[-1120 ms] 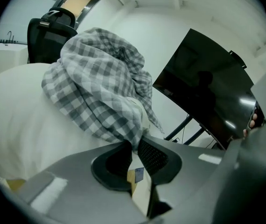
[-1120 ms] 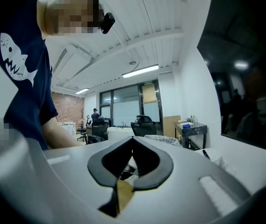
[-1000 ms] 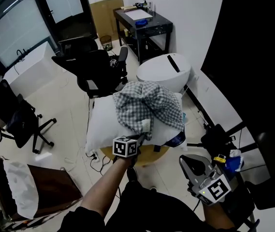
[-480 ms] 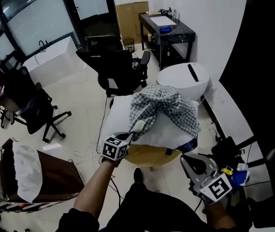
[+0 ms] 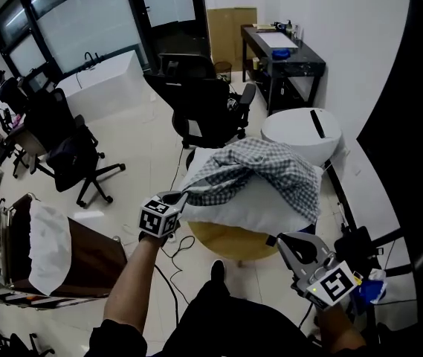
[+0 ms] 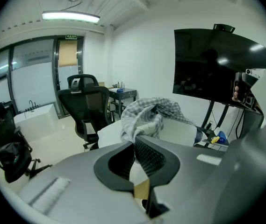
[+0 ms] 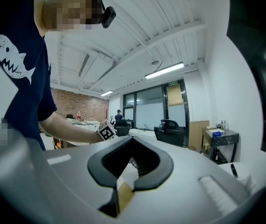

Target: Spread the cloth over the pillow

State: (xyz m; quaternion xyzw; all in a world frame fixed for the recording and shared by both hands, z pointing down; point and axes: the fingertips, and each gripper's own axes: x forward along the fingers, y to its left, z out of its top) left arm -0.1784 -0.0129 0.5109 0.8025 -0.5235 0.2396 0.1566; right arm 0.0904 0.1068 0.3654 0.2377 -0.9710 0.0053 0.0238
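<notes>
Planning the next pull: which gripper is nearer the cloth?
Left. The left gripper pinches a corner of the cloth, left of the pillow; the right gripper is shut and empty on the pillow's near side, clear of it.

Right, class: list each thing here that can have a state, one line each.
left gripper: shut on a corner of the cloth
right gripper: shut, empty, apart from the pillow
cloth: bunched on the pillow, one corner stretched out to the side, not spread
pillow: lying flat, partly covered
</notes>
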